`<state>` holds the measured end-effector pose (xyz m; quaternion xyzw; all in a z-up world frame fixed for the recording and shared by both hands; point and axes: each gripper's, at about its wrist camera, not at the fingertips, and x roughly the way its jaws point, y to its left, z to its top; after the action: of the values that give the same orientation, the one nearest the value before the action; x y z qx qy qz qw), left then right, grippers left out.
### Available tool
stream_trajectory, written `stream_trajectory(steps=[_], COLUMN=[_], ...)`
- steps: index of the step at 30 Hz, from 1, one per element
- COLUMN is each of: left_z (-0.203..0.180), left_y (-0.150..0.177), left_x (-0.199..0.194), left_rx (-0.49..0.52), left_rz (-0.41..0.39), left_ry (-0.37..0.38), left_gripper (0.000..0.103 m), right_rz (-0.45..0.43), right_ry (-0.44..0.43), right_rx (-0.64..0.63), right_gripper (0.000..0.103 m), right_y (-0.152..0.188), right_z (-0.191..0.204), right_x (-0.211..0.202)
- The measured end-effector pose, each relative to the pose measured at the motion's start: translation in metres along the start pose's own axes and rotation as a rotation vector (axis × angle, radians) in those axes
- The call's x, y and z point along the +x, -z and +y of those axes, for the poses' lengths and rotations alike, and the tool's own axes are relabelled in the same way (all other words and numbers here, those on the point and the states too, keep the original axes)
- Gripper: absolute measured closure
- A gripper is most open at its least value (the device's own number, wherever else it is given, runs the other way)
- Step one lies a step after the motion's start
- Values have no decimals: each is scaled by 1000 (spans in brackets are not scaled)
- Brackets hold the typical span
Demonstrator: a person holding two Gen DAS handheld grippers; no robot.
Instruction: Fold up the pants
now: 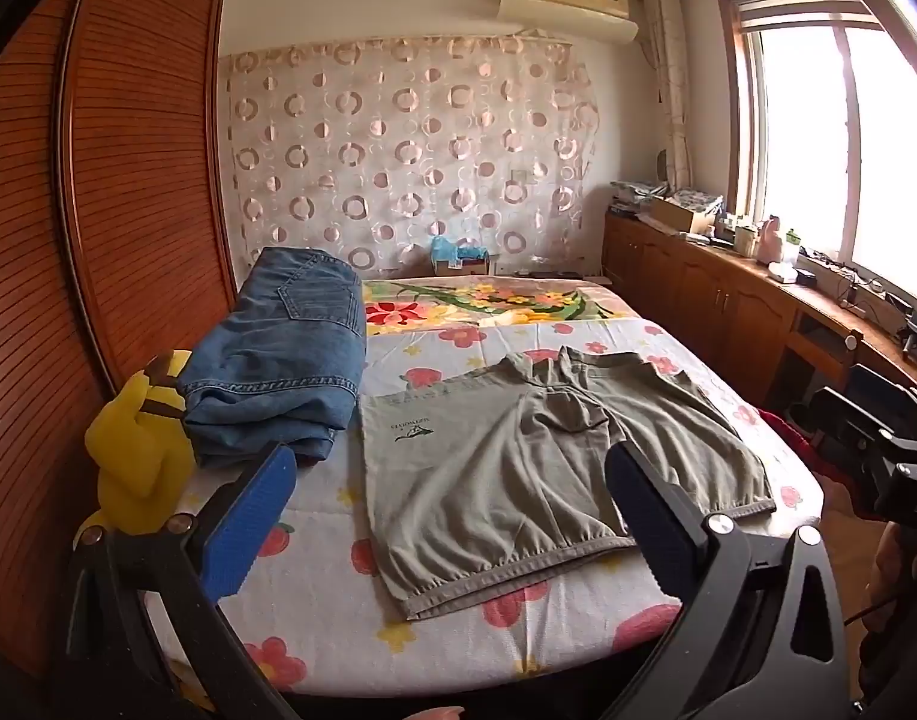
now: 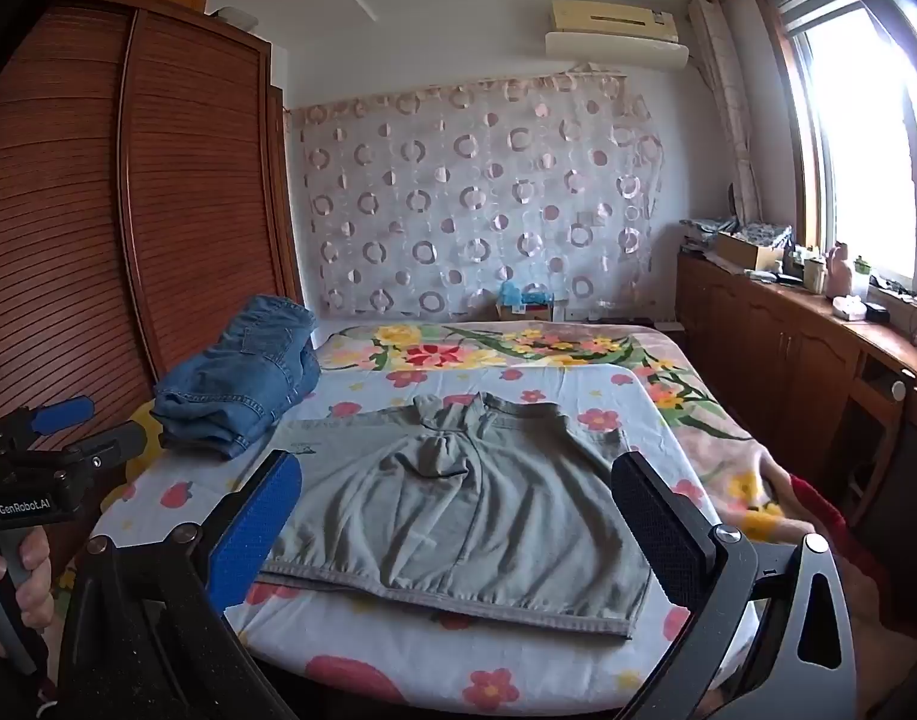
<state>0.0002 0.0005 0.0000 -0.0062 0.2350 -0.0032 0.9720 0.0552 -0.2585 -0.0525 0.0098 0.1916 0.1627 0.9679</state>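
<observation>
- Left wrist view: grey-green pants (image 1: 518, 468) lie flat on the flowered bed (image 1: 314, 588), ahead of & below both tongs, hem edge nearest, waistband toward the far wall.
- Left tongs (image 1: 452, 510) spread wide, nothing btwn them; pants sit centre-to-right of their gap.
- Right wrist view: right tongs (image 2: 458, 510) also spread wide, empty, framing the pants almost square-on.
- Long axis looks to run side to side across the bed; near hem closest to both.
- My read: right hand is better centred, left nearer the left corner w/ the logo; neither touches cloth yet.
- Folded jeans (image 1: 278, 372) & yellow toy (image 1: 140, 450) sit left, clear of the pants.
</observation>
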Motion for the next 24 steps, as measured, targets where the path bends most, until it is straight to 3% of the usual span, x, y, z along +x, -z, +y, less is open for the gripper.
stream_trajectory(steps=[24], left_z=[-4], left_y=[-4], left_x=[-4], left_rx=[10], left_rz=[-5], left_ry=[-2], left_gripper=[0], right_rz=[-9], right_ry=[-2], right_rx=[-9], right_gripper=[0], right_y=[-1], right_z=[0], right_x=[-1])
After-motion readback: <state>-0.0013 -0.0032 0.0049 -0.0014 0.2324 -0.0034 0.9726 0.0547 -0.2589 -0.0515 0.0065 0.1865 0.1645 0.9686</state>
